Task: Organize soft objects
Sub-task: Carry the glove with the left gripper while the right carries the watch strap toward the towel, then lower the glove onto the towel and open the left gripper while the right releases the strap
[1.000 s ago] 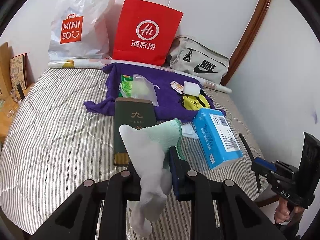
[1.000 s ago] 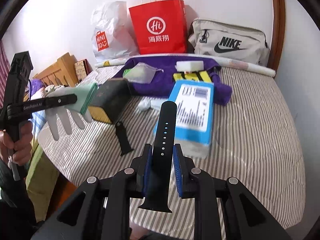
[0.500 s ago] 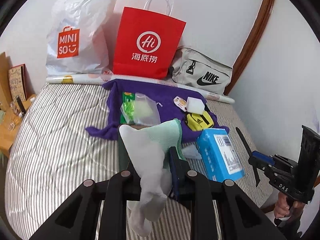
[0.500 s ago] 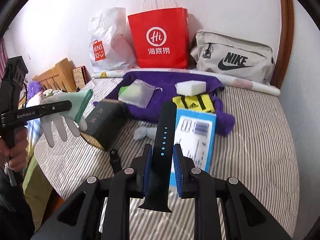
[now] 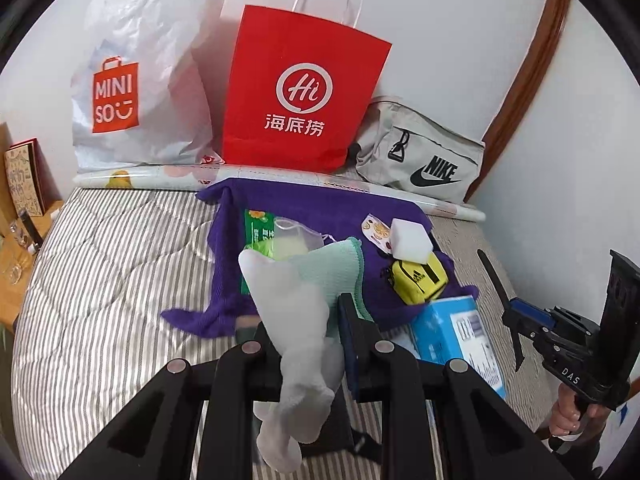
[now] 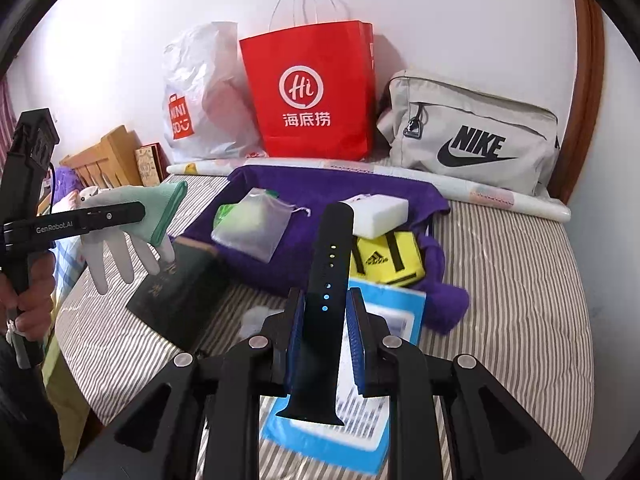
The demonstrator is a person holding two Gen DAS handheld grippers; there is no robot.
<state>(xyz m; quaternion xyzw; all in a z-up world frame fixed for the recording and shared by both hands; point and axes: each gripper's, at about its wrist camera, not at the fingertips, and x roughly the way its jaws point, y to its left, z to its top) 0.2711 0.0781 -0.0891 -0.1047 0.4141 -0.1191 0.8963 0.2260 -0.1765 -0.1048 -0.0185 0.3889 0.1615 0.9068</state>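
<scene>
My left gripper point(image 5: 306, 316) is shut on a white glove with a green cuff point(image 5: 296, 296), held above the striped bed; the glove also shows at the left of the right wrist view point(image 6: 132, 224). My right gripper point(image 6: 324, 312) is shut on a black watch strap point(image 6: 326, 280), held over the blue box point(image 6: 360, 420). It also shows at the right of the left wrist view point(image 5: 516, 316). A purple towel point(image 5: 320, 208) lies on the bed under a mesh pouch point(image 6: 256, 224), a white sponge point(image 6: 378, 214) and a small yellow bag point(image 6: 384, 260).
A red paper bag point(image 5: 300, 92), a white Miniso bag point(image 5: 136, 80) and a grey Nike bag point(image 5: 420, 160) stand along the wall. A dark green box point(image 6: 180, 292) lies on the bed point(image 5: 100, 280). A rolled sheet point(image 6: 500, 196) lies by the wall. Wooden furniture point(image 6: 104, 160) stands left.
Both grippers have moved forward over the bed toward the bags, each keeping hold of its object. The bags look nearer and larger.
</scene>
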